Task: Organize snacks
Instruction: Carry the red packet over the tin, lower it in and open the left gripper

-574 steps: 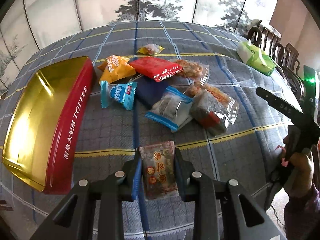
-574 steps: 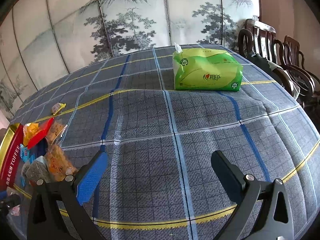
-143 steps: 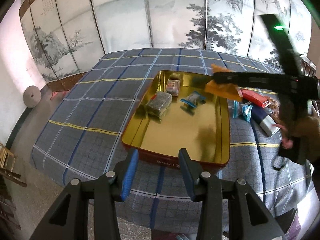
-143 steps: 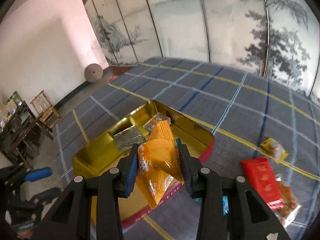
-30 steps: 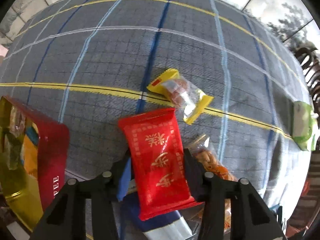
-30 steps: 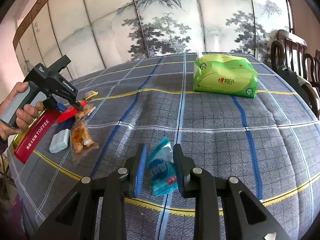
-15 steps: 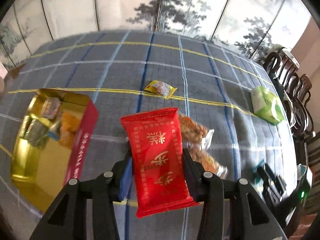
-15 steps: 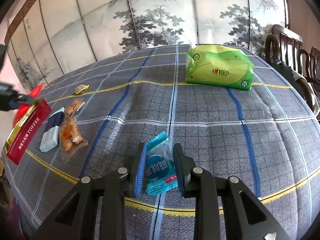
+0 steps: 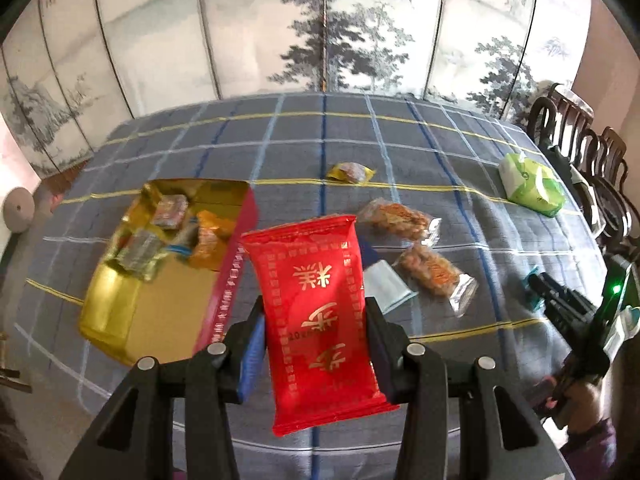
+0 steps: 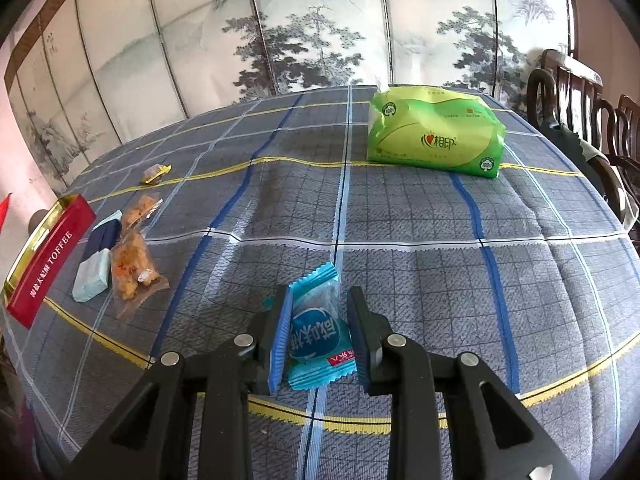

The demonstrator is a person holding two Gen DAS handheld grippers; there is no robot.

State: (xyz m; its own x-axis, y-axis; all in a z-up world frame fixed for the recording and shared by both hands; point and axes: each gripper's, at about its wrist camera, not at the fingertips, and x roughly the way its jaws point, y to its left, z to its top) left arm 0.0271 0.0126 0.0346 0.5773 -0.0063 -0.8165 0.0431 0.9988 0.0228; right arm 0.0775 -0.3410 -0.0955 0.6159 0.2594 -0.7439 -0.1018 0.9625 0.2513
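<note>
My left gripper (image 9: 314, 334) is shut on a red snack packet (image 9: 316, 312) and holds it high above the table. The gold toffee tin (image 9: 120, 320) with a red side lies below to the left, holding several snacks. My right gripper (image 10: 318, 332) is shut on a blue candy packet (image 10: 318, 330) just above the tablecloth; it also shows at the right in the left wrist view (image 9: 568, 312). On the cloth lie two clear packets of orange snacks (image 9: 434, 272), a navy and pale blue packet (image 9: 384, 284) and a small yellow packet (image 9: 352, 172).
A green tissue pack (image 10: 436, 136) sits at the far right of the plaid tablecloth (image 10: 400, 216). Dark wooden chairs (image 10: 580, 96) stand beyond the right edge. A painted folding screen (image 9: 320, 20) stands behind the table. The tin (image 10: 44, 256) lies at the left edge in the right wrist view.
My left gripper has risen higher and drawn back with the red packet, so the tin and table look farther off. My right gripper still holds the blue packet, nearly unmoved.
</note>
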